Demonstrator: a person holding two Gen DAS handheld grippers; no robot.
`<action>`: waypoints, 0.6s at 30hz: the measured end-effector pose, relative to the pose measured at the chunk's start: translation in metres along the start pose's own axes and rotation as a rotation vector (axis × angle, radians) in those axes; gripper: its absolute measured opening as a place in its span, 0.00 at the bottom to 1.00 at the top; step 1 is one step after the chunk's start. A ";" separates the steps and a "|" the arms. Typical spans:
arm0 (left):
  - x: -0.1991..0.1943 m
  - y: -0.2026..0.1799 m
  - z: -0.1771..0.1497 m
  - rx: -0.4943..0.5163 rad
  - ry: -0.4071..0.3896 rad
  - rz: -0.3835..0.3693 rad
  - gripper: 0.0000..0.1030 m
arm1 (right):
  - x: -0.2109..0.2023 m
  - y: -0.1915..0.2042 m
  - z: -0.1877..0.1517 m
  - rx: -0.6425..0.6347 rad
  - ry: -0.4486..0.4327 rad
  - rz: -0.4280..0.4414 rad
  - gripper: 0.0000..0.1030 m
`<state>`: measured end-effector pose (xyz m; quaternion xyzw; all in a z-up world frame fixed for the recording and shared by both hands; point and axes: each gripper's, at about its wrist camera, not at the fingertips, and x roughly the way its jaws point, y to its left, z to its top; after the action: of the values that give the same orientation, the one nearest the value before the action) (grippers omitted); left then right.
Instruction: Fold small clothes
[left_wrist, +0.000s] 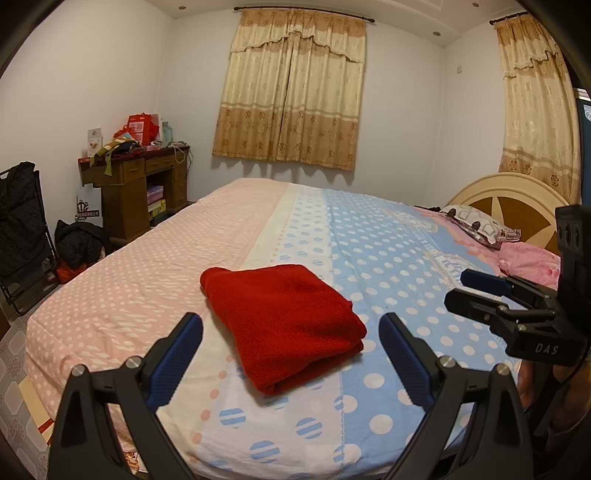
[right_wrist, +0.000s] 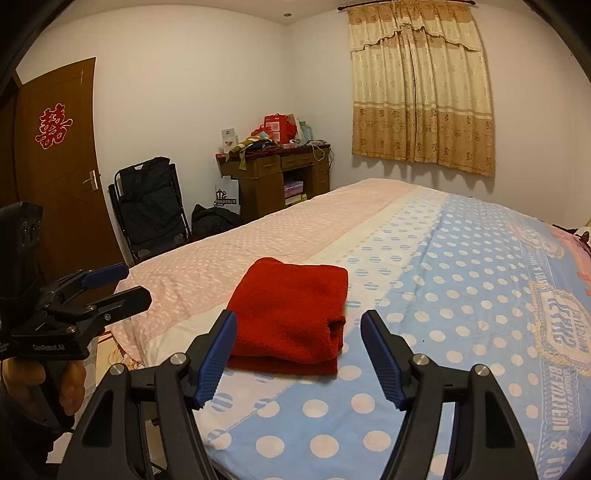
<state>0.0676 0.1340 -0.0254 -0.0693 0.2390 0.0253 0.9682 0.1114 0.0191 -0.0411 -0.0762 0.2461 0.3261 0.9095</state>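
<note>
**A:** Nearest to you, your left tool hangs above the foot of the bed, its two blue-padded fingers spread wide and gripping nothing. What lies between them?

**B:** Only the view of the red garment, folded into a thick rectangle and resting flat on the polka-dot bedsheet. No pad touches it. From the right wrist camera, your right tool is also well open and empty-handed, framing the same red garment just past its tips.

**A:** And where exactly does the garment sit?

**B:** Near the bed's close edge, across the pale strip where the pink half of the sheet meets the blue half. Its folded layers show along the near side.

**A:** Can each tool be seen from the other camera?

**B:** Yes. Your right tool enters the left view from the right margin, off to the side of the garment, fingers apart. Your left tool shows at the left edge of the right view, out beyond the mattress corner, with your hand wrapped around its grip.

**A:** Farther back?

**B:** A pillow and headboard to the right, a cluttered wooden tabletop against the far wall, a folding chair, a brown door and drawn curtains.
</note>
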 end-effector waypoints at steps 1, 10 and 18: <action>0.000 0.000 0.000 0.001 0.000 0.001 0.96 | 0.000 0.000 0.000 -0.001 0.000 0.001 0.68; -0.001 -0.001 0.000 0.001 -0.001 0.001 0.96 | -0.002 -0.001 -0.001 0.001 -0.002 0.005 0.68; 0.000 -0.001 0.002 0.006 0.003 0.008 0.97 | -0.004 0.001 0.000 -0.003 -0.001 0.005 0.69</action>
<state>0.0684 0.1329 -0.0238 -0.0655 0.2407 0.0282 0.9680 0.1082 0.0178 -0.0390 -0.0766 0.2452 0.3291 0.9087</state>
